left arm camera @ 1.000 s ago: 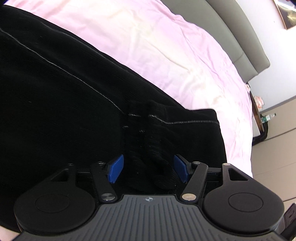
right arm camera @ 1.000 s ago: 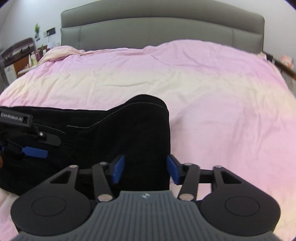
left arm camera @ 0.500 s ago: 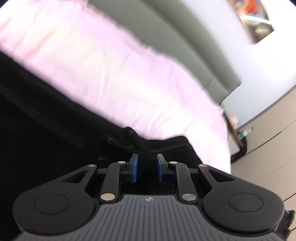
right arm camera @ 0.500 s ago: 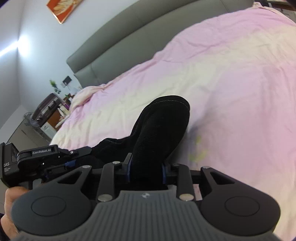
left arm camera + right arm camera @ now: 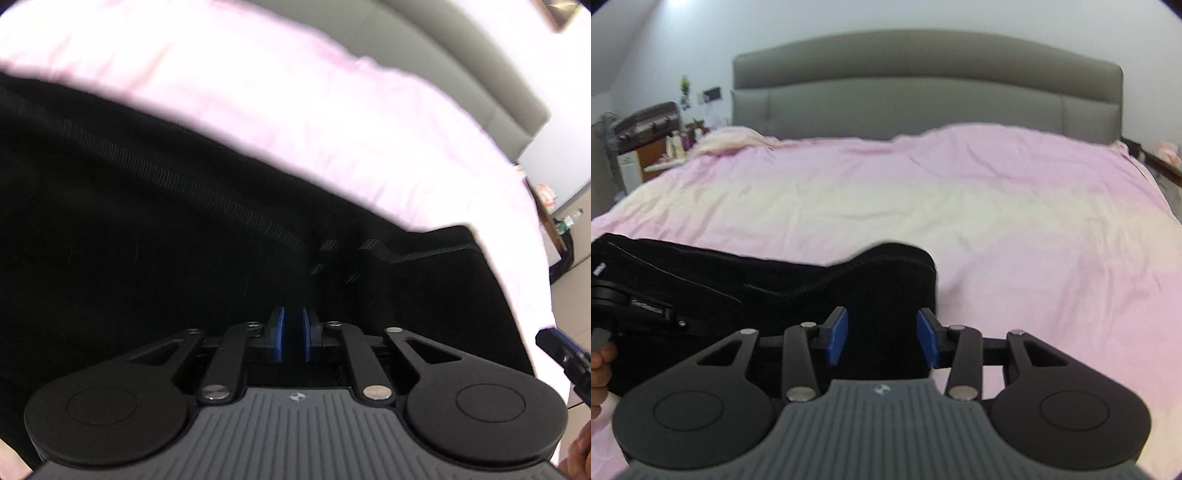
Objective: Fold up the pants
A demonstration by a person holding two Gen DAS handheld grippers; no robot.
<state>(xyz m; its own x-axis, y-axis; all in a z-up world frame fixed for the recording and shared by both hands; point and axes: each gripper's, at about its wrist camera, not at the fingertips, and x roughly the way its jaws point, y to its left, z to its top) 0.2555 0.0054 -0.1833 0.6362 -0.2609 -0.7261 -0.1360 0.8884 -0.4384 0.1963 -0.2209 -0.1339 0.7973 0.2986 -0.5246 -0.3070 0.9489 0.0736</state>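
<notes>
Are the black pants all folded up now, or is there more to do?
Partly done. The black fabric pants already lie doubled over on the pink bedsheet, with a rounded fold at one end. In hand: the left gripper is pinched shut on the cloth, while the right gripper sits open around the folded end. Left to do: probably let go and maybe fold once more; most of the bundle is out of view.

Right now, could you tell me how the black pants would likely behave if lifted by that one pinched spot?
The black pants would probably sag and drape, since the fabric already humps and creases softly on the pink bedsheet. The left hand-held gripper pinches only a small bunch, so most of the cloth would likely hang loose. The knit surface looks unlikely to slip.
</notes>
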